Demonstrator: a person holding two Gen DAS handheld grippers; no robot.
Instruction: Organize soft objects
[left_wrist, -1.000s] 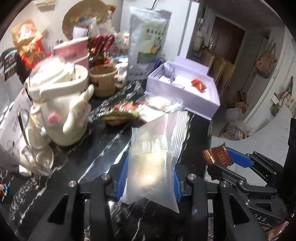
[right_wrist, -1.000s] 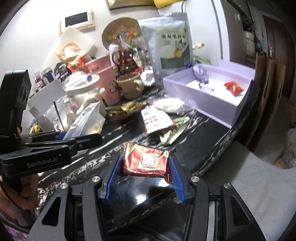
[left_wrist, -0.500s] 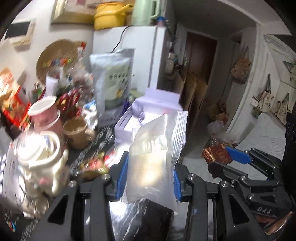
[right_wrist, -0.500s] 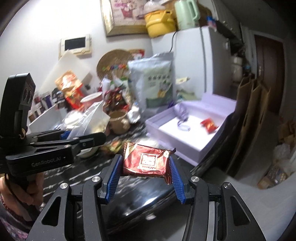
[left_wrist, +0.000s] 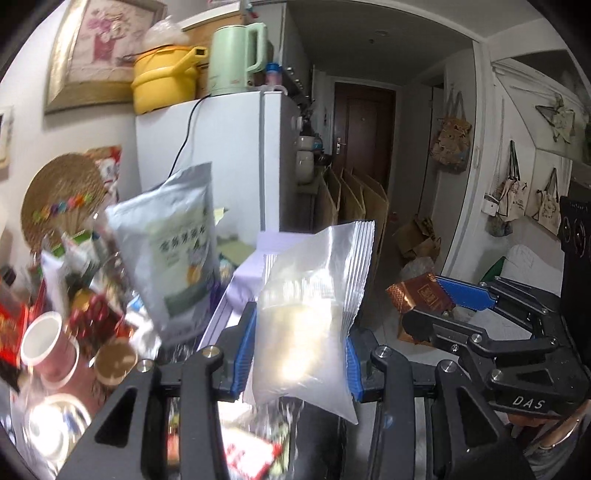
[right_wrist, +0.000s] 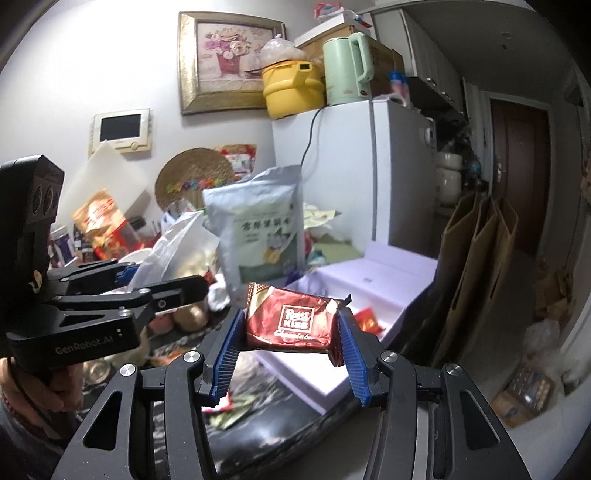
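While the left gripper (left_wrist: 299, 354) clamps its blue ribbed pads on the lower half of a clear plastic packet with a pale cream filling (left_wrist: 314, 306), the packet stands upright between the fingers, its crimped top edge rising well above them and its bottom corner hanging below the right pad. The right gripper (right_wrist: 288, 354) is closed on a red foil chocolate wrapper with white lettering (right_wrist: 291, 323), which lies crosswise between its two blue pads, pinched at both ends and held in the air. Beyond and below the wrapper sits an open pale lilac cardboard box (right_wrist: 373, 284) on a black marble-patterned counter (right_wrist: 269, 417), with a small red sweet (right_wrist: 365, 319) lying inside it. A tall silver-grey stand-up pouch with a green label (right_wrist: 262, 229) stands just left of the box, before a white refrigerator (right_wrist: 354, 162).
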